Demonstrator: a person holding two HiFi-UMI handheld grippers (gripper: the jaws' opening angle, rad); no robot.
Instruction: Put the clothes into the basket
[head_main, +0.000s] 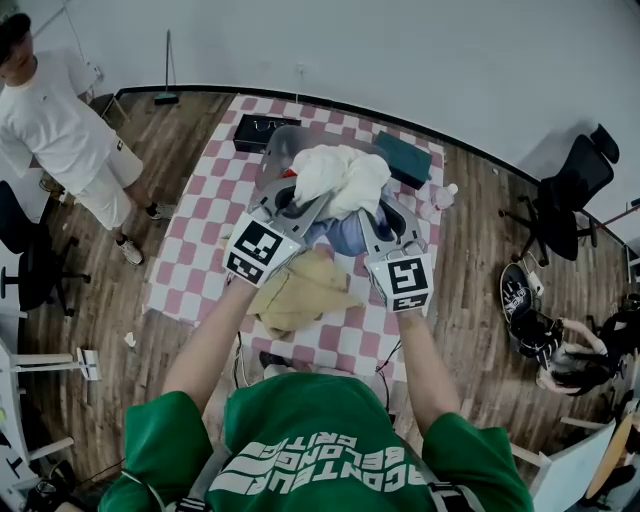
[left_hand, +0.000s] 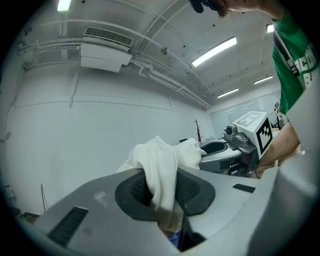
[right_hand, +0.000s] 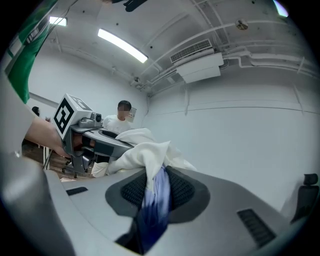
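Observation:
Both grippers hold a bundle of clothes up over the checkered table (head_main: 190, 260). My left gripper (head_main: 300, 207) is shut on a white garment (head_main: 340, 178); in the left gripper view the white garment (left_hand: 161, 170) is pinched between the pads (left_hand: 192, 192). My right gripper (head_main: 384, 215) is shut on the same white garment (right_hand: 142, 152) together with a blue garment (right_hand: 156, 200), which hangs below the bundle (head_main: 347, 236). A tan garment (head_main: 300, 290) lies on the table under my hands. The translucent grey basket (head_main: 274, 150) stands just beyond the bundle, partly hidden by it.
A black box (head_main: 260, 130) and a dark green object (head_main: 405, 158) sit at the table's far end, with a small bottle (head_main: 442, 196) near the right edge. A person in white (head_main: 60, 130) stands at the left. An office chair (head_main: 570, 195) stands at the right.

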